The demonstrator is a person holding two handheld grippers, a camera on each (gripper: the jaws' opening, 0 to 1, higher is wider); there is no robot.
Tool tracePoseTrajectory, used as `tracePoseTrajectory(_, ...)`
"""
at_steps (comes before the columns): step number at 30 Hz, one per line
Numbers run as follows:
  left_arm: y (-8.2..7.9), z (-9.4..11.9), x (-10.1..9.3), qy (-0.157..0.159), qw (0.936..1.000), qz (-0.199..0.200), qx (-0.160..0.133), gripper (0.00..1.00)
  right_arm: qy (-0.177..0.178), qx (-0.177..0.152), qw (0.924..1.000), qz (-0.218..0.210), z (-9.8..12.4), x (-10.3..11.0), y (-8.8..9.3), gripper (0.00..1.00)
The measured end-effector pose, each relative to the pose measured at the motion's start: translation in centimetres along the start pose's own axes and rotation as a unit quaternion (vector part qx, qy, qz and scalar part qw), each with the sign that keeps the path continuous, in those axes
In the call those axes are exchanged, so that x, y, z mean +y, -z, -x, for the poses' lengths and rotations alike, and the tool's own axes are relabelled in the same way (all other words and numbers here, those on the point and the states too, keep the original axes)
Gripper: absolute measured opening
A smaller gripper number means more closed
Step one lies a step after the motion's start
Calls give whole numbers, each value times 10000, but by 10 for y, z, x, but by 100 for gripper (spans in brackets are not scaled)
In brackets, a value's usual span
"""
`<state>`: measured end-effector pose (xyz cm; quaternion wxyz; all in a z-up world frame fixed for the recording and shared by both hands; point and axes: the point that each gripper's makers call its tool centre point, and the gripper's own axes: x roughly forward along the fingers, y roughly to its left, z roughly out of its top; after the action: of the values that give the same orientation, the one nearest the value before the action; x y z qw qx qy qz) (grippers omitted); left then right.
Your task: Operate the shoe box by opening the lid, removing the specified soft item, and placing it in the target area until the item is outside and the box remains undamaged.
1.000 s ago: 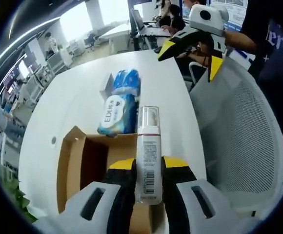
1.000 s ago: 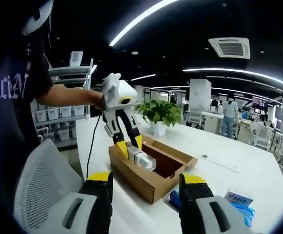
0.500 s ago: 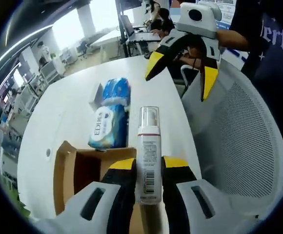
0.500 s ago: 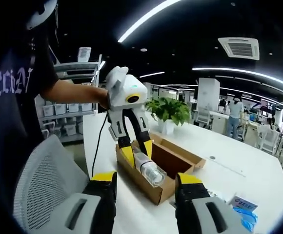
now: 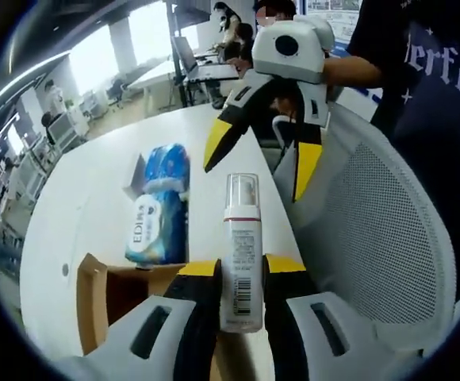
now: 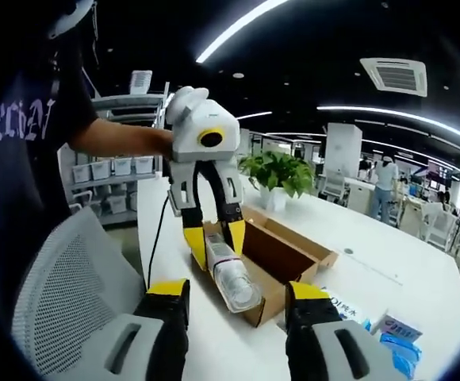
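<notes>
Left gripper (image 5: 239, 274) clenched on the pump bottle (image 5: 240, 250), holding it above the open shoe box (image 6: 271, 262) on the white table (image 5: 95, 198). Right gripper (image 6: 235, 295) hangs with jaws spread, holding nothing, just off the table edge. Beyond the box lie a blue wipes pack (image 5: 156, 226) and a small carton (image 6: 396, 327); a mesh chair (image 5: 381, 238) crowds the near side, a potted plant (image 6: 277, 176) stands far back.

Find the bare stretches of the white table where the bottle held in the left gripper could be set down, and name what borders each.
The table is bare from the wipes packs out to its far curved edge. A narrower strip runs between the packs and the mesh chair. It is crowded where the packs meet the open shoe box. The left gripper grips the bottle.
</notes>
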<state>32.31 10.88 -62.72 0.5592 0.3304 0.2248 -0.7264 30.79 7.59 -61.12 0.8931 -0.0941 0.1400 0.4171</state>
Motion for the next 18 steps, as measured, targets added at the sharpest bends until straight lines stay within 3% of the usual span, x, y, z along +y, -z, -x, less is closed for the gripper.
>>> tracePoseTrajectory(7, -10, -2, -4, 118, 9996, -204, -171, 19, -185, 41, 9998, -23, -1, 5, 4, 39)
tracePoseTrajectory(12, -17, -1, -11, 277, 9983, -377, -356, 19, -291, -151, 9994, -91, 4, 7, -8, 25)
tracePoseTrajectory(18, -19, -3, -12, 331, 9972, -493, -453, 19, -397, -127, 9991, 52, 4, 14, -12, 19)
